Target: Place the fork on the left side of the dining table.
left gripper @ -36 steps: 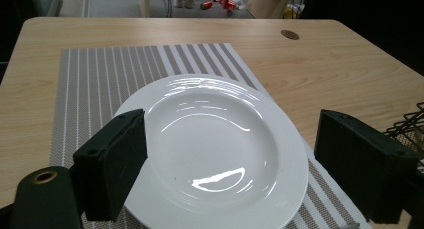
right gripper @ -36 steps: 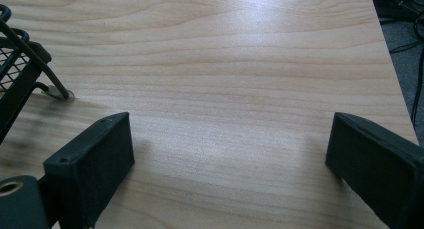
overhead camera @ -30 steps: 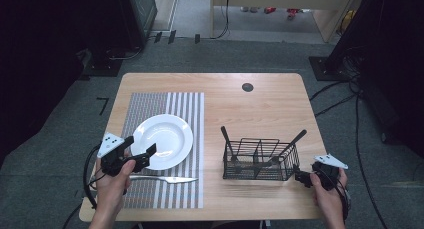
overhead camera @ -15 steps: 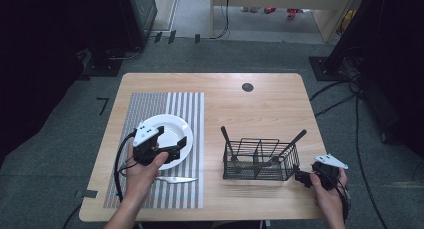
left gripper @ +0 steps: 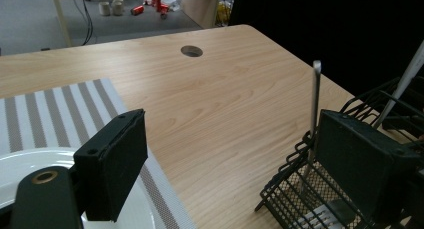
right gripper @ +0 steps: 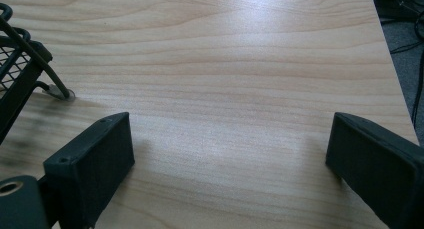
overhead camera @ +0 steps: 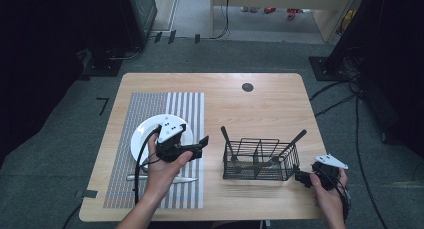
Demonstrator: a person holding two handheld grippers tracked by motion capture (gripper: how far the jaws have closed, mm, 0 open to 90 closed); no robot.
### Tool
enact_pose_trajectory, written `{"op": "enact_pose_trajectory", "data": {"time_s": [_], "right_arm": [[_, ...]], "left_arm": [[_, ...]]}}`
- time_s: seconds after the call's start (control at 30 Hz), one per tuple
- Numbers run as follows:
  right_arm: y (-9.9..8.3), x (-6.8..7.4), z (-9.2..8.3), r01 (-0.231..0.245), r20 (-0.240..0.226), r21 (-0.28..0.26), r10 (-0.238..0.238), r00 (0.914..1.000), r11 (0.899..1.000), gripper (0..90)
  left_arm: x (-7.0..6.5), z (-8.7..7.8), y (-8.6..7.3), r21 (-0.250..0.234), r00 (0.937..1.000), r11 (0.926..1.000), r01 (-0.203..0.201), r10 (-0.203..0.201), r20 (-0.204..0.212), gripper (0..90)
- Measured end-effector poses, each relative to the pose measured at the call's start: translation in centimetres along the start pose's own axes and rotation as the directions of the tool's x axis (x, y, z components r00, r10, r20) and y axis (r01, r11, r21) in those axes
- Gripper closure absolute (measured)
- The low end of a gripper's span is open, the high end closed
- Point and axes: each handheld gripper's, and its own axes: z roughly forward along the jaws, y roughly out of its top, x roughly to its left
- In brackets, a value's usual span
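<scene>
1. The left hand comes in from the bottom edge, forearm angled up and a bit right, wrapped around the left gripper.
2. That gripper's jaws point right and sit wide apart, nothing between them; its grey plate is on top and the cable loops down by the wrist.
3. The right hand sits low at the right, holding the right gripper pointed left.
4. Its jaws are spread wide too, gripping nothing.
</scene>
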Motion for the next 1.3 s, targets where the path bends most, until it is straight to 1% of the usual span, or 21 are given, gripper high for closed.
{"op": "enact_pose_trajectory", "data": {"time_s": [0.2, 0.23, 0.27, 0.3, 0.33, 0.37, 0.43, 0.5, 0.67, 0.77, 0.9, 0.93, 0.97, 1.0, 1.03, 1.07, 1.1, 1.17, 1.2, 1.23, 1.3], "right_arm": [[0.0, 0.0, 0.0, -0.001, 0.0, 0.0, 0.001, 1.0, 1.0, 4.7], [0.0, 0.0, 0.0, 0.0, 0.0, 0.0, 0.0, 1.0, 1.0, 4.8], [0.0, 0.0, 0.0, -0.001, 0.0, 0.0, 0.001, 1.0, 1.0, 4.7], [0.0, 0.0, 0.0, -0.001, 0.0, 0.0, 0.001, 1.0, 1.0, 4.7], [0.0, 0.0, 0.0, 0.0, 0.0, 0.0, 0.0, 1.0, 1.0, 4.7], [0.0, 0.0, 0.0, 0.0, 0.0, 0.0, 0.0, 1.0, 1.0, 4.7], [0.0, 0.0, 0.0, -0.001, 0.0, 0.0, 0.001, 1.0, 1.0, 4.8], [0.0, 0.0, 0.0, 0.0, 0.0, 0.0, 0.0, 1.0, 1.0, 4.7], [0.0, 0.0, 0.0, 0.001, -0.002, 0.0, -0.001, 1.0, 1.0, 4.8], [0.0, 0.0, 0.0, 0.001, -0.003, -0.001, -0.001, 1.0, 1.0, 4.8], [0.0, 0.0, 0.0, 0.003, -0.005, -0.002, -0.003, 1.0, 1.0, 4.8], [0.0, 0.0, 0.0, 0.003, -0.005, -0.002, -0.003, 1.0, 1.0, 4.8], [0.0, 0.0, 0.0, 0.003, -0.005, -0.001, -0.003, 1.0, 1.0, 4.9], [0.0, 0.0, 0.0, 0.003, -0.005, -0.001, -0.003, 1.0, 1.0, 4.9], [0.0, 0.0, 0.0, 0.003, -0.005, -0.002, -0.003, 1.0, 1.0, 4.8], [0.0, 0.0, 0.0, 0.003, -0.005, -0.001, -0.003, 1.0, 1.0, 4.9], [0.0, 0.0, 0.0, 0.003, -0.005, -0.002, -0.003, 1.0, 1.0, 4.9], [0.0, 0.0, 0.0, 0.003, -0.005, -0.001, -0.003, 1.0, 1.0, 4.9], [0.0, 0.0, 0.0, 0.003, -0.005, -0.001, -0.003, 1.0, 1.0, 4.9], [0.0, 0.0, 0.0, 0.003, -0.005, -0.001, -0.003, 1.0, 1.0, 4.9], [0.0, 0.0, 0.0, 0.004, -0.005, -0.001, -0.004, 1.0, 1.0, 4.8]], "left_arm": [[-1.2, 1.0, 0.7, -0.003, 0.9987, 0.9997, -0.024, 0.024, 0.046, 16.0], [-1.4, 1.1, 0.8, -0.012, 0.9985, 0.9998, -0.016, 0.016, 0.052, 17.5], [-1.6, 1.4, 1.0, -0.013, 0.9981, 0.9999, -0.01, 0.011, 0.061, 24.0], [-1.6, 1.4, 1.0, -0.013, 0.9981, 0.9999, -0.01, 0.011, 0.061, 24.1], [-1.8, 1.7, 1.1, -0.006, 0.9973, 1.0, -0.006, 0.006, 0.074, 24.1], [-2.0, 2.1, 1.2, 0.005, 0.9963, 1.0, -0.005, 0.004, 0.086, 28.6], [-2.2, 2.3, 1.2, 0.011, 0.9956, 0.9999, -0.008, 0.007, 0.093, 29.7], [-2.5, 2.7, 1.3, 0.024, 0.9939, 0.9996, -0.012, 0.01, 0.11, 34.5], [-2.8, 3.5, 1.5, 0.047, 0.9942, 0.9989, -0.008, 0.003, 0.107, 40.8], [-2.8, 4.1, 1.7, 0.073, 0.9865, 0.9973, -0.003, -0.009, 0.164, 53.6], [-3.1, 4.3, 1.9, 0.076, 0.9828, 0.9967, -0.028, 0.013, 0.184, 71.8], [-3.1, 4.4, 1.9, 0.077, 0.9814, 0.9966, -0.03, 0.014, 0.191, 71.8], [-3.1, 4.4, 1.9, 0.078, 0.9796, 0.9964, -0.034, 0.017, 0.2, 80.3], [-3.1, 4.4, 2.0, 0.076, 0.9776, 0.9965, -0.033, 0.017, 0.21, 80.3], [-2.9, 4.3, 2.0, 0.074, 0.9715, 0.9967, -0.032, 0.013, 0.237, 83.8], [-2.8, 4.3, 2.2, 0.075, 0.9625, 0.9966, -0.034, 0.012, 0.271, 86.0], [-2.8, 4.3, 2.2, 0.075, 0.9625, 0.9966, -0.034, 0.012, 0.271, 86.9], [-2.8, 4.1, 2.3, 0.075, 0.9527, 0.9968, -0.028, 0.004, 0.304, 87.7], [-2.9, 4.0, 2.3, 0.071, 0.951, 0.9971, -0.027, 0.004, 0.309, 88.5], [-3.1, 3.7, 2.5, 0.054, 0.9542, 0.9975, -0.045, 0.027, 0.298, 88.8], [-3.3, 3.5, 2.6, 0.038, 0.9542, 0.9979, -0.053, 0.039, 0.296, 88.9]]}}
